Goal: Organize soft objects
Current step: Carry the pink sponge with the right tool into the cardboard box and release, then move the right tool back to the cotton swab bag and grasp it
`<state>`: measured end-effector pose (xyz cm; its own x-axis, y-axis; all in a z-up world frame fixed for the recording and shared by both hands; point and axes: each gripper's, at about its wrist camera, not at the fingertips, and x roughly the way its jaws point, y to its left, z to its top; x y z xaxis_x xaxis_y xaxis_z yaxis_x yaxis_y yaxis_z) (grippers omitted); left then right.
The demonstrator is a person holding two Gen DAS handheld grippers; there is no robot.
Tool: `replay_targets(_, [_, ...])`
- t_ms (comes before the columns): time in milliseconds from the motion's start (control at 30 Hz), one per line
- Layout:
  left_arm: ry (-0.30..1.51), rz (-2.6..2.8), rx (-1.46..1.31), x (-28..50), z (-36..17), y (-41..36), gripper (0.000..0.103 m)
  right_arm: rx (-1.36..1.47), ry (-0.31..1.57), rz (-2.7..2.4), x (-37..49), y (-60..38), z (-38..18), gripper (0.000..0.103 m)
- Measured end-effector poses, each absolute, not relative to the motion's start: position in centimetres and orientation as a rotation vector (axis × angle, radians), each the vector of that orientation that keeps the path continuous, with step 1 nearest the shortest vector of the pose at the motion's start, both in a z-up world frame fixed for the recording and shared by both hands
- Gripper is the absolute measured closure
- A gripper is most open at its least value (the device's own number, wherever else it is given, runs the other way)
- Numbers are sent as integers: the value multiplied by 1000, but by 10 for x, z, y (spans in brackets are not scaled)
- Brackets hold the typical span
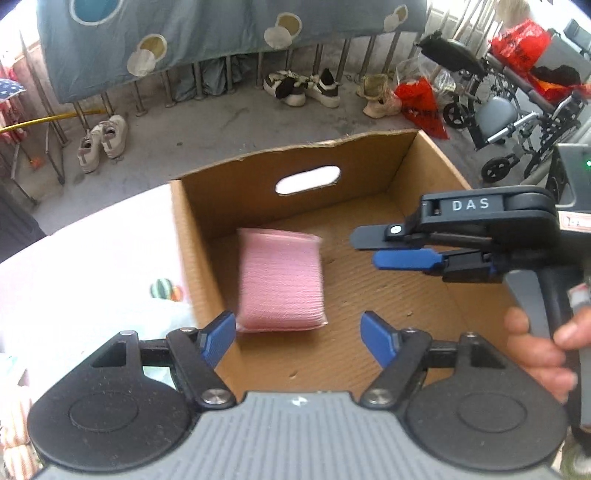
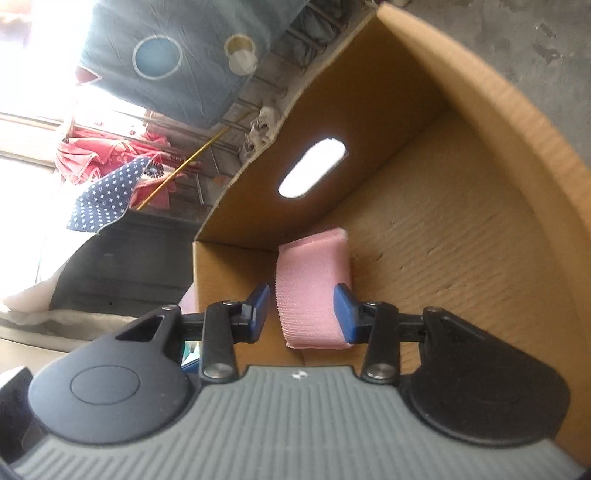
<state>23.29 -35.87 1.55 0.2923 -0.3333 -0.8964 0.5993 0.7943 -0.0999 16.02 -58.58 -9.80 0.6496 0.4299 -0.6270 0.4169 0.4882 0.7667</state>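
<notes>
An open cardboard box holds a pink ribbed sponge pad near its left wall, slightly blurred. My left gripper hovers over the box's near side, open wide with nothing between its blue pads; the sponge lies just beyond its left finger. My right gripper reaches into the box from the right, held by a hand. Its jaws stand narrowly apart and empty, clear of the sponge. In the right wrist view the sponge shows through the gap of the right gripper, beyond the fingers, on the box floor.
The box stands on a pale surface with small striped round items left of it. Beyond on the concrete floor are shoes, more shoes, red bags and a wheelchair. A blue cloth hangs on a rail.
</notes>
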Motion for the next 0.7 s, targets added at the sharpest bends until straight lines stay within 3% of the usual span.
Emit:
replay_targets(233, [1088,-584,245,224,35,-305,26,1046,918,-23,169,-577,-77,65])
replay_targets(433, [1092,-509,232,224,30,-246,24,1015,1006,-99,197,-566,-106,65])
replay_targets(500, [1101,-478,231,224,25,-226,24,985,1039,-121,209,-559,-117,66])
replay_targets(600, [1107,-442,232,221,18,-194,24,930,1077,-122,227,-546,-131,76])
replay_targets(700, [1107,-424,227,211,14,-164,24,878,1068,-98,243,-535,-132,77])
